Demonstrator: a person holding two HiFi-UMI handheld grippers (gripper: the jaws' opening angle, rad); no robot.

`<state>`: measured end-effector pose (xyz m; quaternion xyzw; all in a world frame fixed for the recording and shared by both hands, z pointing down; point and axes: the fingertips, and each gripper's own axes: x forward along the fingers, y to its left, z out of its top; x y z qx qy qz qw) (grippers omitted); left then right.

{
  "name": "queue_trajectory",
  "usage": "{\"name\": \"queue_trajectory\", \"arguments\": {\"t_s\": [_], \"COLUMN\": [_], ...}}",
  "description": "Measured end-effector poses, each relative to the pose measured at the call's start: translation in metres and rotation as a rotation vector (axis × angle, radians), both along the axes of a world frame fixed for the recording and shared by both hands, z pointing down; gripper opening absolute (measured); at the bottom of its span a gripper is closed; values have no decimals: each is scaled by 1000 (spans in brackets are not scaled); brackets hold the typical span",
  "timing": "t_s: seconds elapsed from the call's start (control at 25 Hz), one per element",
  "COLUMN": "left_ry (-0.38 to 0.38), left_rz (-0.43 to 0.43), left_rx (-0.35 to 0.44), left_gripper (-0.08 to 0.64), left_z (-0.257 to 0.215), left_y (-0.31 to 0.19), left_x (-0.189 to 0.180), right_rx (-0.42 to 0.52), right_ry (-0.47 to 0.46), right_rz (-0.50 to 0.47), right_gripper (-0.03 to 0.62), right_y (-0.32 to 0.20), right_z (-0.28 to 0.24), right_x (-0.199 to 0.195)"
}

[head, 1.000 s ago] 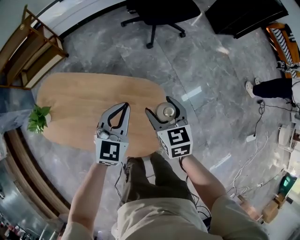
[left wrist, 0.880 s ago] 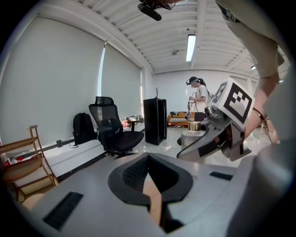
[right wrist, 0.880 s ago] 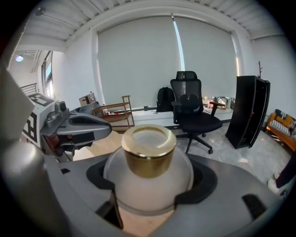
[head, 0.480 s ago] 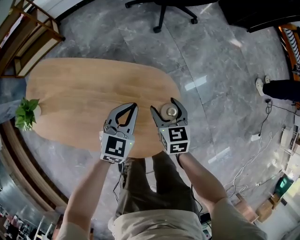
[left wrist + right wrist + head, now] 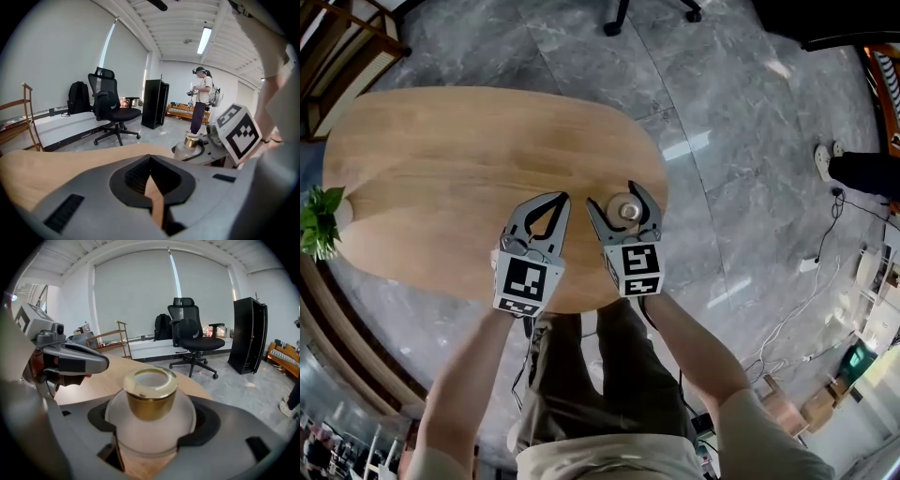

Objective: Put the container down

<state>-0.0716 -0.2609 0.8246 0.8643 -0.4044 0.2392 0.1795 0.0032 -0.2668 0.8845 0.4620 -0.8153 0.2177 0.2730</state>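
The container (image 5: 149,427) is a small round jar of frosted, milky glass with a bulging belly and a short, wide gold collar (image 5: 150,399) round its neck. Its mouth stands open at the top. The inside looks pale, and nothing within can be made out through the frosted wall.

The container stands upright between the two jaws of the right claw (image 5: 612,195), which grip its belly from both sides. The dark jaw recesses curve round the glass at left and right, and the collar rises above them. In the head view the container is over the right end of the table (image 5: 441,159), near the edge and just ahead of the claw's marker cube (image 5: 633,269). Wood shows under it in the gap between the jaws, but whether its base touches the table cannot be told.

The left claw (image 5: 563,197) is just beside the right one, on its left and over the same end of the table. Its jaws are together with nothing between them, leaving only a thin slit where the wood shows through. Its own view shows the container off to the right, in the other claw's jaws.

A black chair (image 5: 192,341) stands on the grey floor (image 5: 722,103) beyond the table, and a plant (image 5: 319,220) sits at the table's far left end
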Motion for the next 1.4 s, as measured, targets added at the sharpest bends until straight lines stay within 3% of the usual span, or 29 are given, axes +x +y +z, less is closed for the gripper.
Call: {"name": "queue_trajectory", "arguments": {"t_s": [0.56, 0.88, 1.08, 1.4], "left_ry": [24, 41, 31, 38], "left_rz": [4, -33, -57, -134], "left_rx": [-18, -17, -7, 28], "left_gripper": [6, 6, 6, 6], "left_z": [13, -3, -29, -108], "left_y": [-3, 4, 10, 4], "left_x": [17, 14, 9, -13], "right_rx": [62, -13, -24, 6], "right_ry": [-1, 1, -30, -55], "right_rz": [-73, -96, -63, -69], "right_gripper": [334, 337, 337, 333], "right_y": [3, 9, 6, -10], "right_z": [27, 31, -3, -103], "right_x": [-10, -9, -3, -2]}}
